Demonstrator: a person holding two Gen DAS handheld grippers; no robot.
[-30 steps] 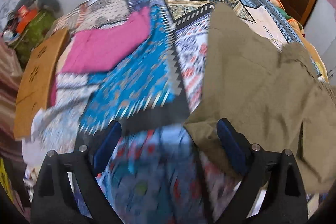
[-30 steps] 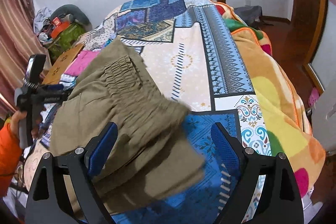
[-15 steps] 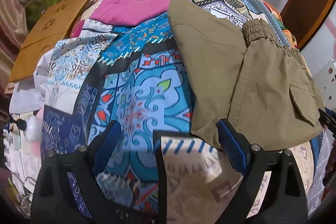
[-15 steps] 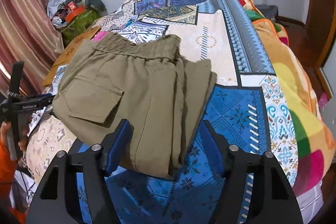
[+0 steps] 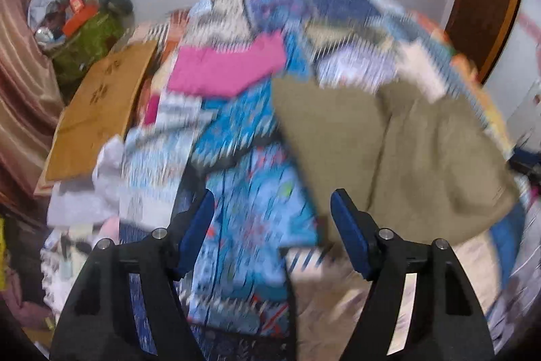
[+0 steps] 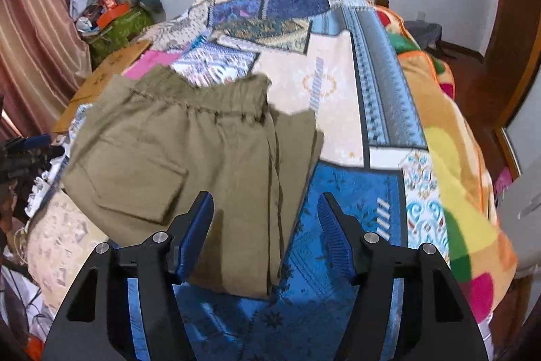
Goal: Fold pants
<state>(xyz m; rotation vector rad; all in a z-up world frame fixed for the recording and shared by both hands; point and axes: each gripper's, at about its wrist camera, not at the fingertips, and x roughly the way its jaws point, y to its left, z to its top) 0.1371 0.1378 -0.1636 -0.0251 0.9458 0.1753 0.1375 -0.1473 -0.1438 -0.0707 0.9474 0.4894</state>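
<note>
Your left gripper tilts down, its 2 blue pads apart after just narrowing, with nothing between them. Your right gripper angles down too, jaws part-closed after just narrowing, its pads gripping nothing, poised above the cloth's near edge.

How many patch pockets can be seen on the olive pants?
1. The pocket lies on the left part of the folded pants on the bed, near their lower left edge. Others may be hidden inside the fold.

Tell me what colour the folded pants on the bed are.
Olive-khaki, plain; the pants show best in the right wrist view.
</note>
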